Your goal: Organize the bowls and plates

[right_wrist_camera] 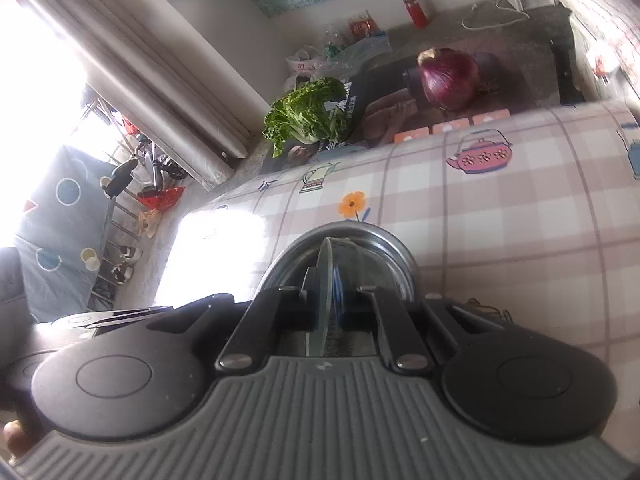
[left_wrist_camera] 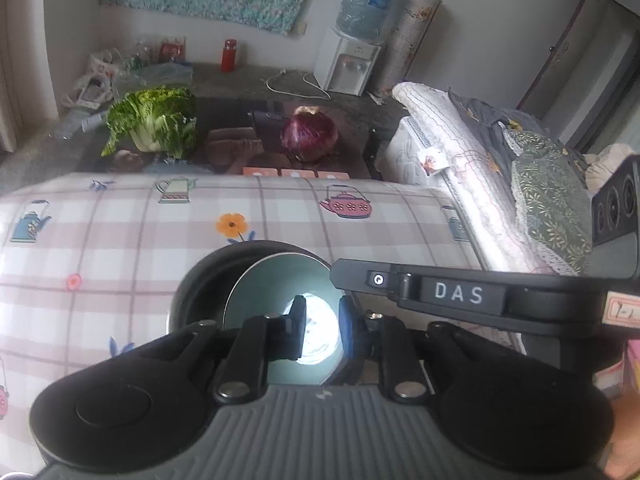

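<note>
Setting: a lived-in room; a bench (left_wrist_camera: pixel 120 240) under a pink checked cloth printed with teapots, and beyond it a leafy green cabbage (left_wrist_camera: pixel 154 120) and a red cabbage (left_wrist_camera: pixel 309 134) on a lower dark surface.
Left tongs (left_wrist_camera: pixel 320 324): drawn close over the near edge of a dark bowl (left_wrist_camera: pixel 200 280), which lies tipped on the bench and shows a grey-green plate (left_wrist_camera: pixel 256 280) inside it; whether the pads actually press on the rim cannot be told under the glare.
Right tongs (right_wrist_camera: pixel 326 284): pressed together on the rim of a thin plate (right_wrist_camera: pixel 325 264), seen edge-on and standing upright inside a shiny metal bowl (right_wrist_camera: pixel 384 252).
Right tool arm (left_wrist_camera: pixel 460 292): crosses the left view just beside the dark bowl.
Handling, judged: stiff, smooth-glazed and breakable ware; the thin plate is light but likely slippery.
Hold, judged: at the rim, pads square across the edge, well seated so the plate does not swing.
</note>
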